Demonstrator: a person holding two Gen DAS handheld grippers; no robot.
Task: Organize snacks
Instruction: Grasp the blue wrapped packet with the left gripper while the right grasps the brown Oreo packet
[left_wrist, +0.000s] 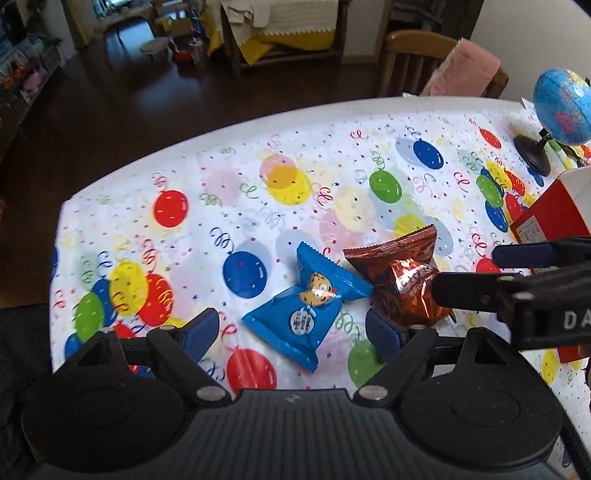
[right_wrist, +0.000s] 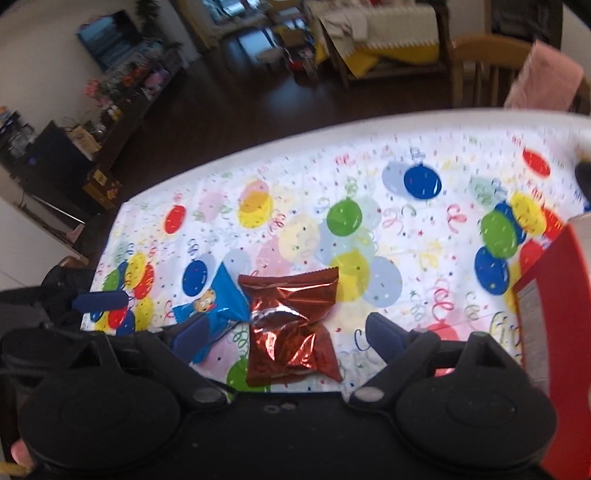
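Note:
A blue snack packet (left_wrist: 306, 310) with a cartoon tiger lies on the balloon-print tablecloth (left_wrist: 207, 206). A shiny copper-red foil packet (left_wrist: 402, 284) touches its right corner. My left gripper (left_wrist: 291, 330) hovers open over the blue packet, its fingers well apart on either side. My right gripper (left_wrist: 469, 271) reaches in from the right at the foil packet's edge. In the right wrist view the right gripper (right_wrist: 288, 336) is open, with the foil packet (right_wrist: 291, 325) between its pads and gaps on both sides. The blue packet (right_wrist: 218, 306) lies just left of it.
A red and white box (left_wrist: 550, 218) stands at the table's right side, close to the right gripper (right_wrist: 554, 314). A small globe (left_wrist: 561, 107) on a black stand sits at the far right corner. A wooden chair (left_wrist: 417, 59) with a pink cloth stands behind the table.

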